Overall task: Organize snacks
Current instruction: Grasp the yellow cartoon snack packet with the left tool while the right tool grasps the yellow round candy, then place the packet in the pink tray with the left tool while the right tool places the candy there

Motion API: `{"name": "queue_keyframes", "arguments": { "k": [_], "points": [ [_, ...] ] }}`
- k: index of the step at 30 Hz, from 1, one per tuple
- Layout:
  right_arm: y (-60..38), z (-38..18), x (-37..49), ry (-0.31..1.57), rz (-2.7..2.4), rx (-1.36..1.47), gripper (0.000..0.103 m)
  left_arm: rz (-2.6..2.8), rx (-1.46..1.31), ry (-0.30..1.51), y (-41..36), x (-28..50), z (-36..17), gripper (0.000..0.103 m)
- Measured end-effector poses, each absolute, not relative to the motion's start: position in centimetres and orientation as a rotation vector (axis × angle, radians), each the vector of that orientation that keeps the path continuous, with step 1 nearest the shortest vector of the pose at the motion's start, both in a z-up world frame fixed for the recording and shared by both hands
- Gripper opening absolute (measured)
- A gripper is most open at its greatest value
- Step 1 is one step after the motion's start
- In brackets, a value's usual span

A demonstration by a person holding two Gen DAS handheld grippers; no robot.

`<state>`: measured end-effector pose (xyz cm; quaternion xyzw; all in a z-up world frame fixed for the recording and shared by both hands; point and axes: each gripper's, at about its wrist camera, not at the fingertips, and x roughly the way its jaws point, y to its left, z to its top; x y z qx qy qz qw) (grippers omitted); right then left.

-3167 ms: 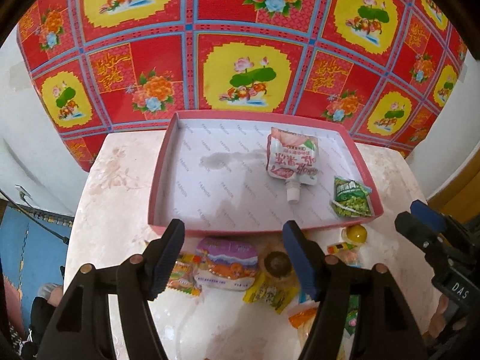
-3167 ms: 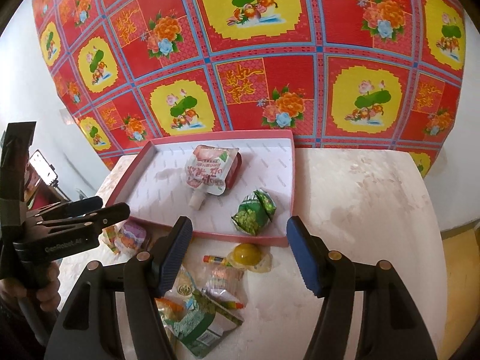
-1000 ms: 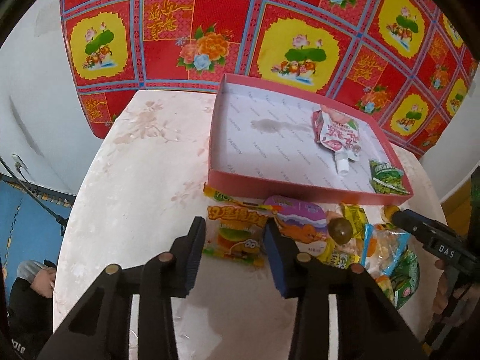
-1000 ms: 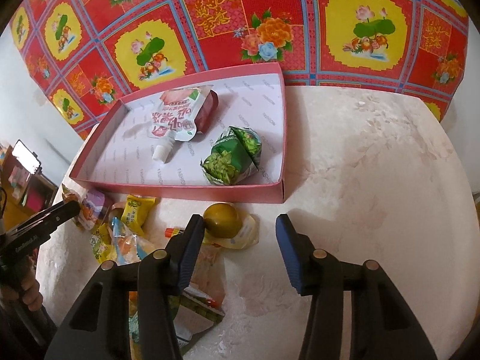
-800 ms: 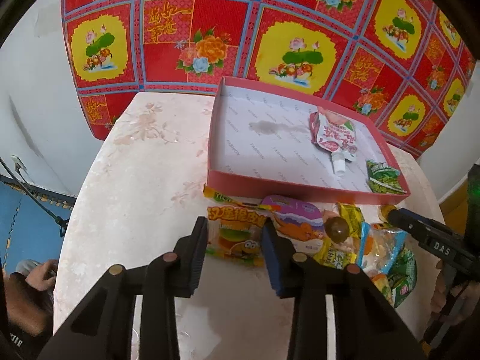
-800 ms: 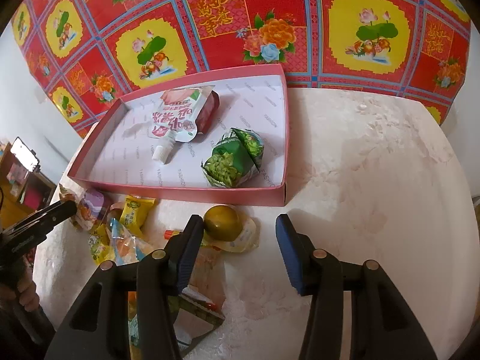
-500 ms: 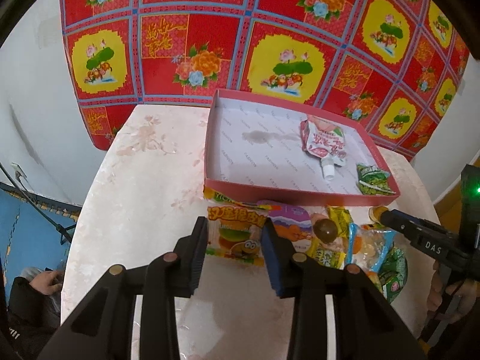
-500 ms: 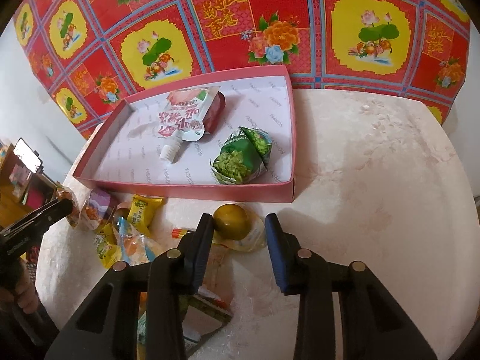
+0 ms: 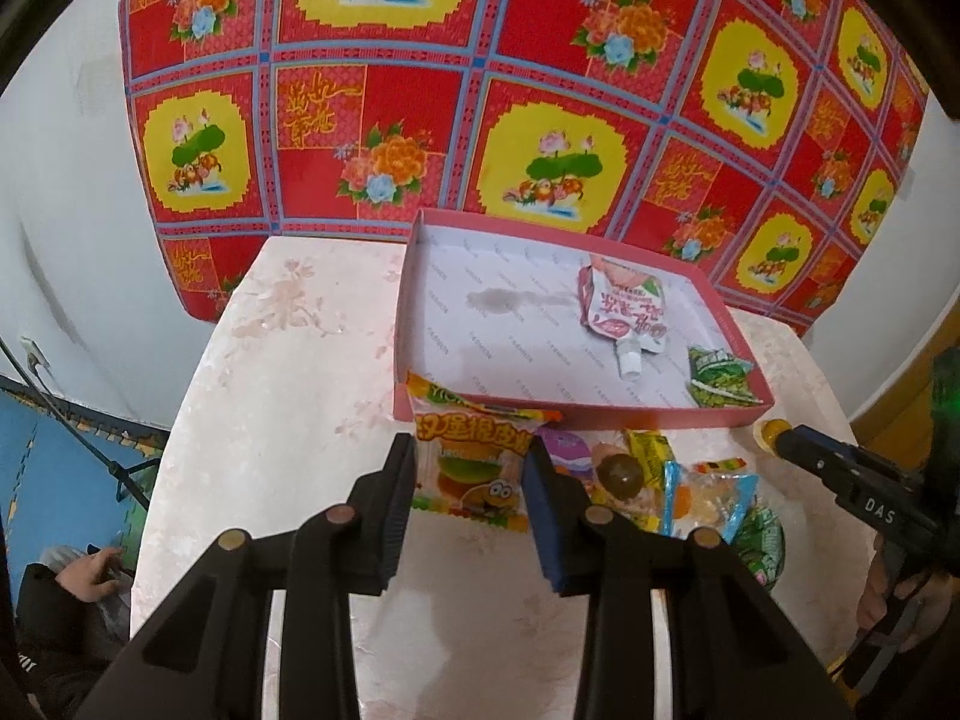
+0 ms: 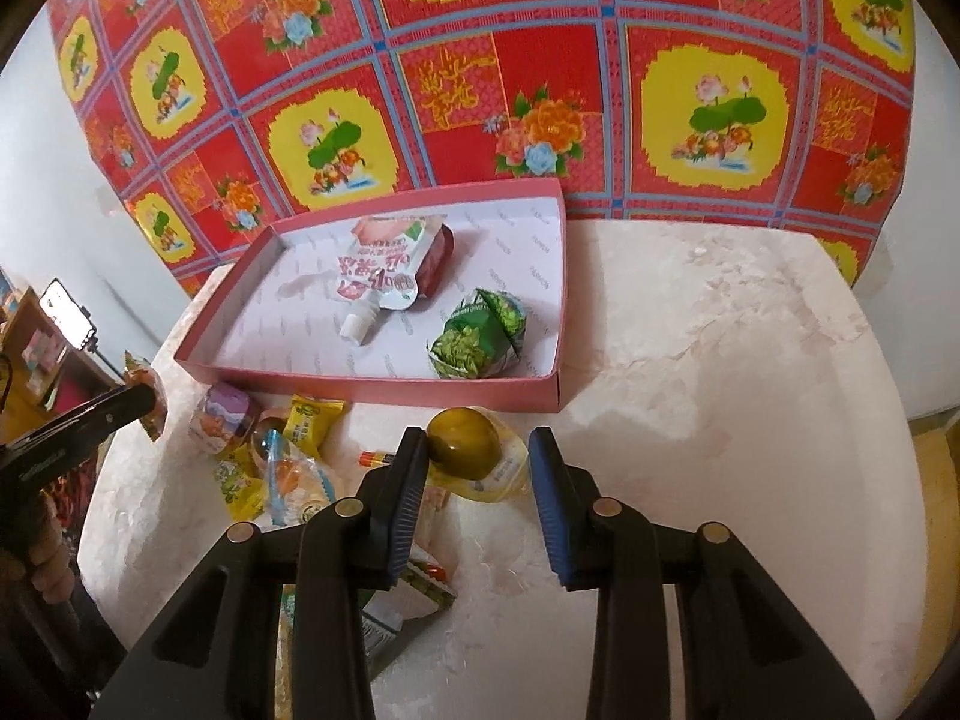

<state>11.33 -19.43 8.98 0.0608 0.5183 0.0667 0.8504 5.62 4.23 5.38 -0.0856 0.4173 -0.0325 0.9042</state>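
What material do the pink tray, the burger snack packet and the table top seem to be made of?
Pink tray: probably cardboard, matte; thin straight folded walls, printed white lining. Burger snack packet, clamped in the left gripper: glossy plastic film, with crimped sealed edges and reflections. Table top: looks like polished marble or an imitation; pale veined pattern with soft shine.

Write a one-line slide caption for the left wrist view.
Left gripper grips a burger-print snack packet before the pink tray.
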Motion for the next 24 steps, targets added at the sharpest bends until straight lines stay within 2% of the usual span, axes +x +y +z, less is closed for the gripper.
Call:
{"name": "queue_keyframes", "arguments": {
  "k": [24],
  "points": [
    [-19.1, 12.1, 12.0, 1.013, 0.172, 0.13, 0.036, -0.109, -0.162, 0.827, 2.8, 7.4, 7.1, 0.037]
  ]
}}
